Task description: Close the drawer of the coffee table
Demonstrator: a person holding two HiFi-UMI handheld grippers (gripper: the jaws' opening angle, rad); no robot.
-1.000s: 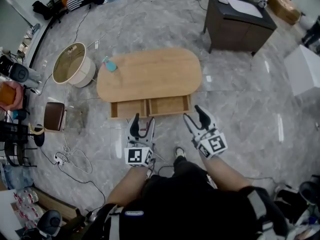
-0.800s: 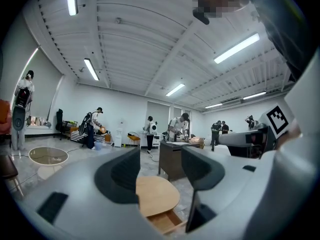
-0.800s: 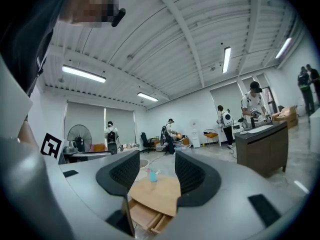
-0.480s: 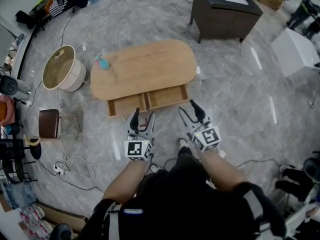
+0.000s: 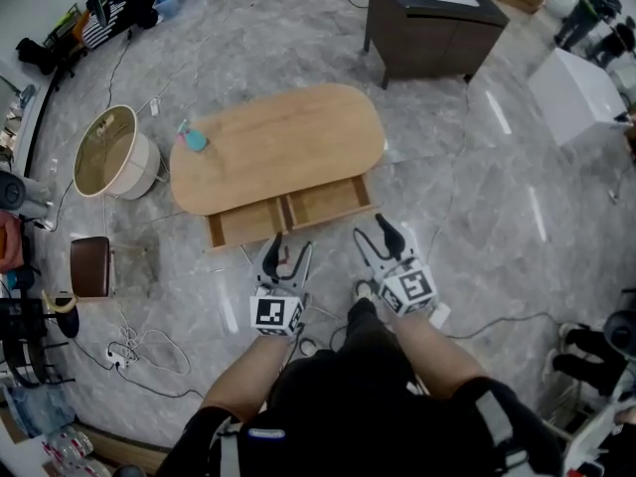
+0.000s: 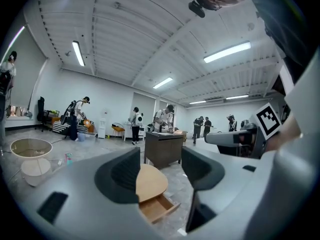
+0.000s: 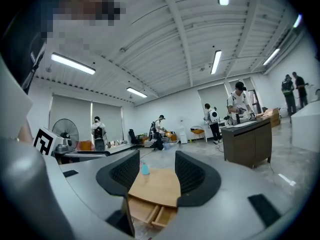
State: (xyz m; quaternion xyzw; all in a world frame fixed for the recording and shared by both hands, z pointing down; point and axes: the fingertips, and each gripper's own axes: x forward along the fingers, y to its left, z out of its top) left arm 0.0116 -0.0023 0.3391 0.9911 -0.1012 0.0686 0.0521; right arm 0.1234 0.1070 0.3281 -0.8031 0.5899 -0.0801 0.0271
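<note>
The oval wooden coffee table [image 5: 278, 152] stands on the grey floor with two drawers pulled out side by side at its near edge: the left drawer [image 5: 243, 225] and the right drawer [image 5: 328, 203]. Both look empty. My left gripper [image 5: 286, 250] hovers open just in front of the drawers, near the gap between them. My right gripper [image 5: 376, 234] is open too, off the right drawer's near right corner. Past the left gripper [image 6: 160, 171] I see the table's end [image 6: 150, 181] and one open drawer [image 6: 157, 208]. Past the right gripper [image 7: 157, 171] both drawers [image 7: 150, 213] show.
A teal bottle [image 5: 194, 139] stands on the table's far left end. A round beige basket [image 5: 109, 152] and a brown stool [image 5: 89, 266] sit to the left, with cables [image 5: 139, 341] on the floor. A dark cabinet [image 5: 432, 18] is behind the table, a white box [image 5: 581, 92] at right. People stand in the background.
The head view has swung, so the table now lies lower, further left and more tilted in it. Both grippers stay open in front of the drawers, which are still pulled out.
</note>
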